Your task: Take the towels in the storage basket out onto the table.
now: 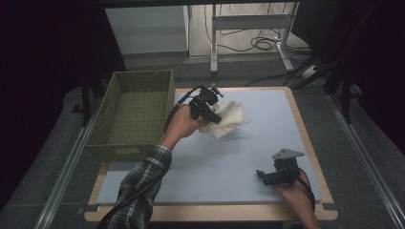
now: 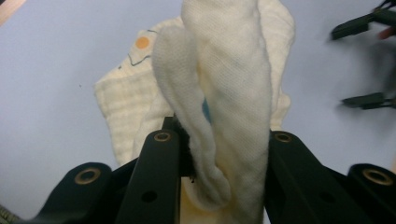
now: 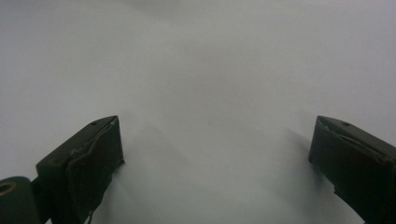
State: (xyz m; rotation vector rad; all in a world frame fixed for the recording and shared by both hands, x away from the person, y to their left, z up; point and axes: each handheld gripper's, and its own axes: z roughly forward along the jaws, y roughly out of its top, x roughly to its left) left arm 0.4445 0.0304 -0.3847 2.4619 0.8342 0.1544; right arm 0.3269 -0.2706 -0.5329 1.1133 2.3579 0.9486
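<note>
Now left hand-held gripper [image 1: 216, 116] clamps cream cloth [image 1: 230, 118] above blue mat [image 1: 267, 129].

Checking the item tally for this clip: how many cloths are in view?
1: a cream cloth clamped in the left tongs over the blue mat. The green basket looks empty.

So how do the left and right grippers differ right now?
The left gripper is shut on the cream cloth, held beside the green basket; the right gripper has its jaws wide apart with nothing between them. The left is at the far side of the table, the right near its front edge. Both have black jaws.
</note>
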